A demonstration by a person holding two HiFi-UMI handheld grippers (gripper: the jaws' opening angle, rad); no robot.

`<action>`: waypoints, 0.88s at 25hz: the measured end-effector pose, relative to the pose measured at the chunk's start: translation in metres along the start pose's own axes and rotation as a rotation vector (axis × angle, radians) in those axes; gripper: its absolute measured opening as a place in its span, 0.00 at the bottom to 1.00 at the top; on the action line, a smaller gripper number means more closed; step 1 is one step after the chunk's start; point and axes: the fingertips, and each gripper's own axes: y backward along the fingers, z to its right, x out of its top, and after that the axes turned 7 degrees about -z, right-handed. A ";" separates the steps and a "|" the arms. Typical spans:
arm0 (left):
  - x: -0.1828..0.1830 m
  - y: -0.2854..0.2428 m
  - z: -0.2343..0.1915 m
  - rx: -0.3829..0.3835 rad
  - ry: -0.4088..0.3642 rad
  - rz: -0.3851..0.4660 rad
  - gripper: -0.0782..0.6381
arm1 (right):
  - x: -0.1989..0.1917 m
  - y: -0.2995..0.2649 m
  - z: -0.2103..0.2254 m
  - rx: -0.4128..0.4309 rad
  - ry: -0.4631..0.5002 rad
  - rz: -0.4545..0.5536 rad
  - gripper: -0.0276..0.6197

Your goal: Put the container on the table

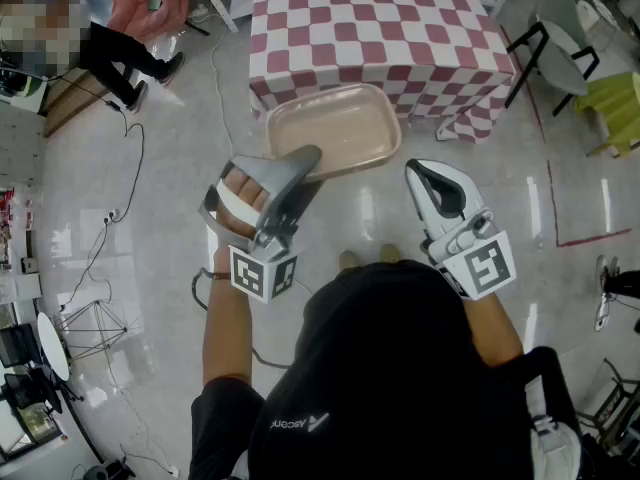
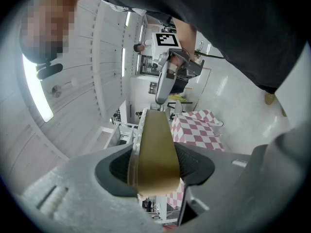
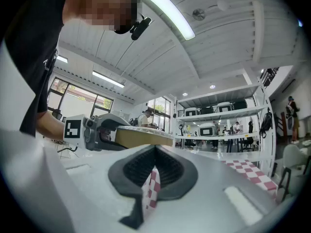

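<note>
Left tool: jaws clamped on the near-left rim of the container, one pad on each face of the rim, as the left gripper view confirms with the container filling the gap between the dark ribbed pads of the left tool. Container: a shallow tray, rectangular with well-rounded corners, beige to pale tan, with a raised lip running all the way round and a smooth, bare inside. Seen edge-on from the left gripper view, its wall reads as a darker tan band with a thin pale line along the lip. From the right gripper view the container shows as a flat slab, roughly level, projecting from the left tool. Position: the container is held in the air above the glossy floor, just in front of the near side of the table, which is draped in a red-and-white checked cloth; it does not rest on the table top. Right tool: well apart from the container on its right side, touching nothing; its pads are pressed together at the tips with nothing gripped, and only a sliver of checked cloth shows through the slit below them in the right gripper view. Both tools point toward the table.
</note>
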 end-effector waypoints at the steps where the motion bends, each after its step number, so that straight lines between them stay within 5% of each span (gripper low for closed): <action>1: -0.003 0.000 0.001 0.000 -0.001 -0.001 0.41 | -0.001 -0.003 -0.001 -0.001 0.000 0.000 0.05; 22: -0.109 -0.012 0.003 -0.016 -0.021 -0.019 0.41 | -0.006 -0.087 -0.015 -0.003 -0.025 0.019 0.05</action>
